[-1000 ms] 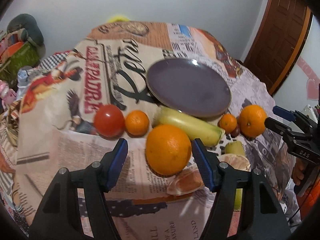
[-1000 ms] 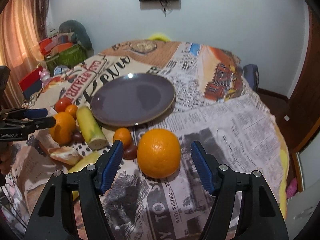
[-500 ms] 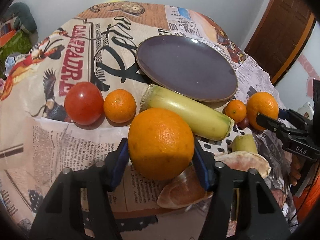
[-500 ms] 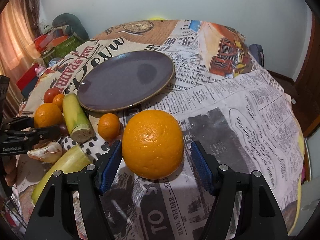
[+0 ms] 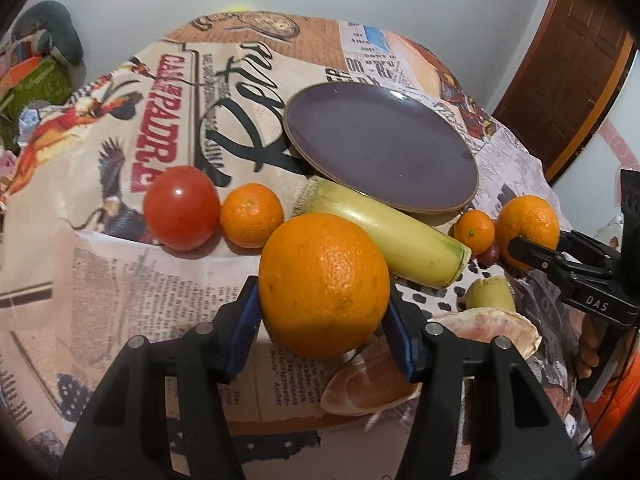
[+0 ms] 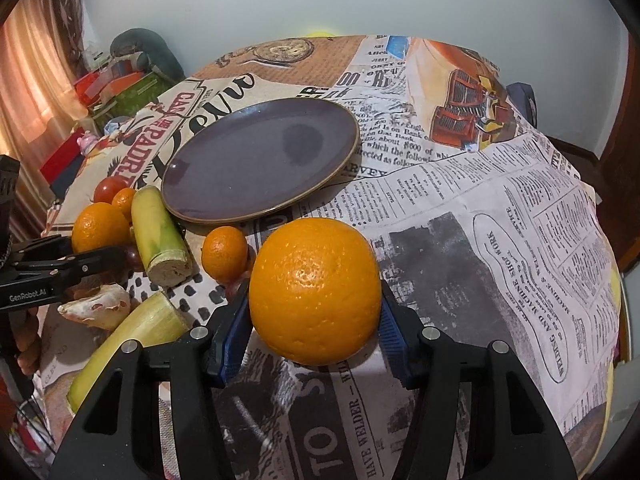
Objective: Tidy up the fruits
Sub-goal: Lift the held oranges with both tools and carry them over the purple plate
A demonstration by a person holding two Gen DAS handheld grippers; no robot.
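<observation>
My left gripper [image 5: 322, 308] is shut on a large orange [image 5: 324, 284], held just above the tablecloth. My right gripper [image 6: 314, 320] is shut on another large orange [image 6: 315, 289]. An empty purple plate [image 5: 380, 146] lies beyond both; it also shows in the right wrist view [image 6: 256, 160]. Near it lie a tomato [image 5: 182, 208], a small mandarin [image 5: 251, 216], a yellow-green banana piece [image 5: 384, 238], another mandarin [image 5: 474, 232] and a peeled citrus segment [image 5: 372, 380]. The right gripper's orange [image 5: 527, 228] shows at the right of the left wrist view.
A newspaper-print cloth [image 6: 500, 220] covers the round table, which drops off at the right and front. Bags and clutter [image 6: 116, 84] stand off the far left edge. A second banana piece [image 6: 132, 340] lies beside my right gripper. A brown door [image 5: 568, 72] is at the right.
Both grippers moved forward around their oranges and closed on them. The left orange has lifted slightly, and both views have tipped back up.
</observation>
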